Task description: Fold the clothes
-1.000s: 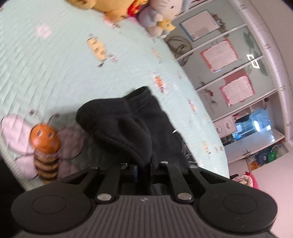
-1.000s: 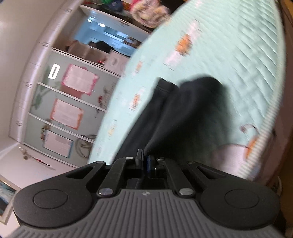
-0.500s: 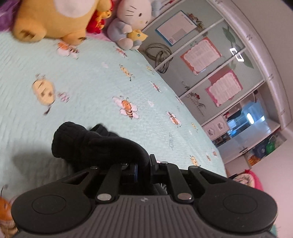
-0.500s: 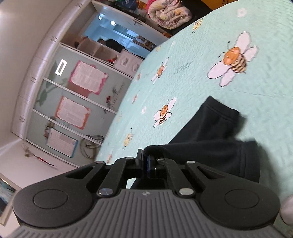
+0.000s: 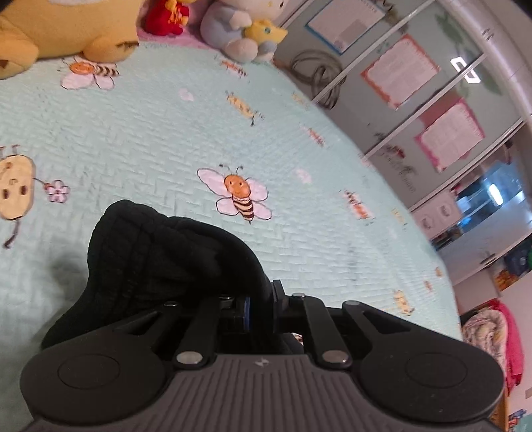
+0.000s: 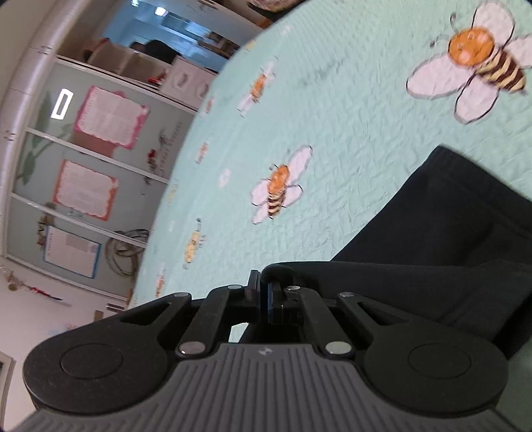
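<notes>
A bed spread with a mint bee-print quilt (image 5: 139,133), on which a black garment (image 5: 159,252) is held up by both grippers.

Plush toys (image 5: 239,30) are lined along the far edge of the quilt, with cabinet doors beyond. The left gripper (image 5: 257,304) is clamped narrowly on a thick, ribbed bunch of the black cloth, which is heaped just ahead of it above the quilt. The right gripper (image 6: 262,295) is pinched fully together on a thin edge of the same garment (image 6: 432,239), whose remainder trails onto the quilt to the right. The cloth is judged soft, limp and light, likely to sag and bunch between the two grips; hems or corners are judged the best places to be taken, with the span kept taut.
</notes>
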Tool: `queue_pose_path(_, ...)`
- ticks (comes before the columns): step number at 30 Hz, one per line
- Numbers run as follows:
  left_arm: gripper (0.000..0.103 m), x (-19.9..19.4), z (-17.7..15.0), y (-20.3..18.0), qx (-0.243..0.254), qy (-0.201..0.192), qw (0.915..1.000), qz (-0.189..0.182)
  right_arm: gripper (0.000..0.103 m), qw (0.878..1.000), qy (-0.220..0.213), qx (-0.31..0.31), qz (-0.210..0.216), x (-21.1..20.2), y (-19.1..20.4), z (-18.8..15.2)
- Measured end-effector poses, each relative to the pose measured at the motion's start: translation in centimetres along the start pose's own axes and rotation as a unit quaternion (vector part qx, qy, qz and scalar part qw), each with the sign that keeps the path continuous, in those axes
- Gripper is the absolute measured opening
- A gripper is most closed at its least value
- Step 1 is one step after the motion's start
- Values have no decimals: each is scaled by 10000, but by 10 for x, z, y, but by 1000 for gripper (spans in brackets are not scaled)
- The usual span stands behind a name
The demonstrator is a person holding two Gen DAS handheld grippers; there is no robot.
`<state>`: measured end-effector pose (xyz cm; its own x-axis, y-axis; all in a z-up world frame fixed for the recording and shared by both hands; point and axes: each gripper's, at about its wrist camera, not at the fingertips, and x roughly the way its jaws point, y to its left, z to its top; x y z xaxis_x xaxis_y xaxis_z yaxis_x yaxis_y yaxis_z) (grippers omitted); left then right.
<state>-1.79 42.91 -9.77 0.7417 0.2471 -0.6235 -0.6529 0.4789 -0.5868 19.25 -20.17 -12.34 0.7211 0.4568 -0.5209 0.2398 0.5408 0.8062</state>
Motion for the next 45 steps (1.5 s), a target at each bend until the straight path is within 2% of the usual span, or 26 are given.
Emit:
queue_pose_path(6, 13, 37, 14, 4, -217, 69, 9997, -82, 2, 9997, 40, 248, -62, 38, -4, 10)
queue_pose_path(7, 15, 44, 13, 4, -156, 145, 9998, 2, 2, 9997, 44, 214, -92, 42, -2, 11)
queue_pose_path(9, 22, 63, 10, 3, 99, 484, 9983, 297, 8, 9995, 114, 49, -284, 55, -1, 9)
queue_pose_path(10, 23, 72, 7, 3, 205, 644, 9968, 429, 14, 9989, 193, -85, -419, 62, -2, 7)
queue_pose_path(12, 25, 74, 5, 10, 160, 692, 9964, 455, 16, 9975, 336, -301, -539, 70, -5, 6)
queue_pose_path(13, 28, 69, 7, 13, 101, 671, 9970, 372, 18, 9983, 366, -239, -392, 65, -8, 7)
queue_pose_path(15, 51, 58, 10, 18, -17, 628, 9978, 206, 27, 9989, 410, -6, 232, 45, -13, 10)
queue_pose_path(17, 55, 48, 13, 20, -132, 655, 9978, 47, 29, 9955, 475, 62, 820, 18, -16, 15)
queue_pose_path(19, 55, 39, 16, 21, -220, 685, 9974, -105, 30, 9907, 590, -11, 1224, -5, -17, 18)
queue_pose_path(21, 59, 32, 19, 20, -278, 621, 9975, -190, 32, 9892, 563, -260, 1327, -23, -15, 18)
queue_pose_path(22, 60, 31, 19, 17, -305, 616, 9975, -175, 39, 9896, 529, -342, 1296, -26, -15, 18)
queue_pose_path(23, 62, 31, 19, 13, -346, 640, 9972, -147, 53, 9906, 516, -292, 1235, -24, -17, 18)
queue_pose_path(25, 62, 35, 18, 7, -494, 804, 9955, -27, 67, 9934, 766, 289, 802, -4, -23, 22)
queue_pose_path(27, 61, 28, 13, -2, -512, 862, 9949, -75, 62, 9903, 857, 971, 506, 8, -28, 26)
queue_pose_path(28, 61, 23, 11, -6, -419, 841, 9954, -186, 61, 9878, 778, 1223, 571, 9, -28, 28)
queue_pose_path(29, 61, 18, 8, -10, -298, 810, 9959, -265, 61, 9862, 581, 1220, 957, 2, -24, 29)
queue_pose_path(31, 61, 9, 2, -15, -4, 732, 9968, -316, 62, 9856, 281, 754, 1488, -19, -13, 28)
queue_pose_path(34, 61, -6, -12, -20, 527, 548, 9969, -190, 62, 9885, -5, -322, 1479, -53, -2, 17)
queue_pose_path(36, 61, -21, -25, -18, 733, 407, 9962, -224, 63, 9848, -210, -1250, 1189, -77, 1, -2)
queue_pose_path(38, 62, -36, -41, -9, 670, 307, 9965, -404, 69, 9690, -549, -2308, 690, -101, 1, -25)
queue_pose_path(39, 62, -44, -53, -4, 587, 312, 9966, -496, 69, 9522, -770, -2937, 333, -110, 0, -42)
queue_pose_path(41, 62, -54, -77, 7, 506, 359, 9967, -525, 69, 9046, -1116, -4102, -323, -124, -6, -78)
queue_pose_path(45, 62, -73, -124, 26, 380, 651, 9960, -469, 69, 8071, -1384, -5617, -1180, -126, -30, -131)
